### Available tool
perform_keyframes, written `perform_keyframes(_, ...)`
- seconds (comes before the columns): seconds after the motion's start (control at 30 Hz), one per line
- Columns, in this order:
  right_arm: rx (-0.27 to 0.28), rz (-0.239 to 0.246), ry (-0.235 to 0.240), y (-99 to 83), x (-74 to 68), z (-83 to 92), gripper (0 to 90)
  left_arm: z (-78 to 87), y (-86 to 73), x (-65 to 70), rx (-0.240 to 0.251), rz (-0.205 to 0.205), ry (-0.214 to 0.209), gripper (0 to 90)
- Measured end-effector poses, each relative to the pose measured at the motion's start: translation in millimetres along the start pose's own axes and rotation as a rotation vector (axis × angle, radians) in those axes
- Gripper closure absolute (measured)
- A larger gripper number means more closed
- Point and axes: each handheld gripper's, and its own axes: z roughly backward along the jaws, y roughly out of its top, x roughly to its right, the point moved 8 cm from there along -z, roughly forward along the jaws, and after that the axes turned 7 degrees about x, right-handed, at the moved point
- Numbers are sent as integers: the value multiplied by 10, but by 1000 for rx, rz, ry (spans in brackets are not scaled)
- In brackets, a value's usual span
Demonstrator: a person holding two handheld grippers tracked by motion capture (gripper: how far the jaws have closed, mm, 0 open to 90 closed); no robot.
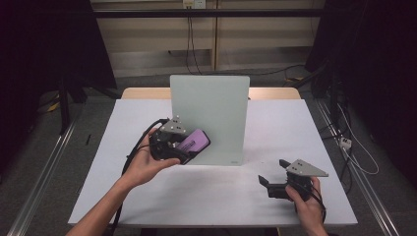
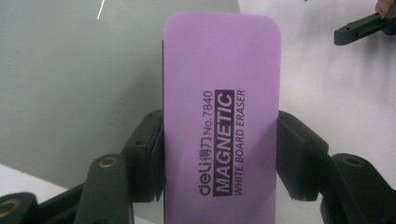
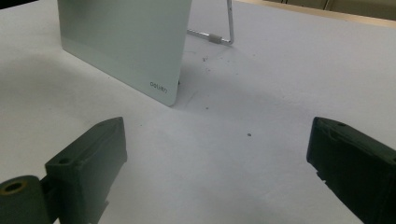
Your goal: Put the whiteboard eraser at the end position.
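At table's middle, left hand-held gripper (image 1: pixel 183 147) clamping purple eraser (image 1: pixel 193 142) by long edges, holding it against lower left of upright whiteboard (image 1: pixel 216 118), likely for wiping. Eraser face reading "deli No.7840 MAGNETIC WHITE BOARD ERASER". Board corner showing "deli" mark. Right hand-held gripper (image 1: pixel 273 178) resting on table (image 1: pixel 275 123), jaws spread wide, gripping nothing, waiting clear of board.

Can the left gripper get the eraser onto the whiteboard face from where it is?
Probably yes. The left gripper is shut on the purple eraser, just in front of the upright whiteboard, nothing between them. The right gripper rests open, well aside.
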Motion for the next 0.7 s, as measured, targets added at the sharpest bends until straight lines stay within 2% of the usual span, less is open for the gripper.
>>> perform_keyframes(0.13, -2, 7, 0, 2, -4, -5, 50, -43, -12, 37, -10, -10, -22, 410)
perform_keyframes(0.47, -5, 15, -1, 10, -25, -23, 50, -104, -51, 129, -26, -30, -46, 410)
perform_keyframes(0.7, -3, 13, -3, 13, -26, -11, 50, -160, -73, 186, -43, -25, -66, 410)
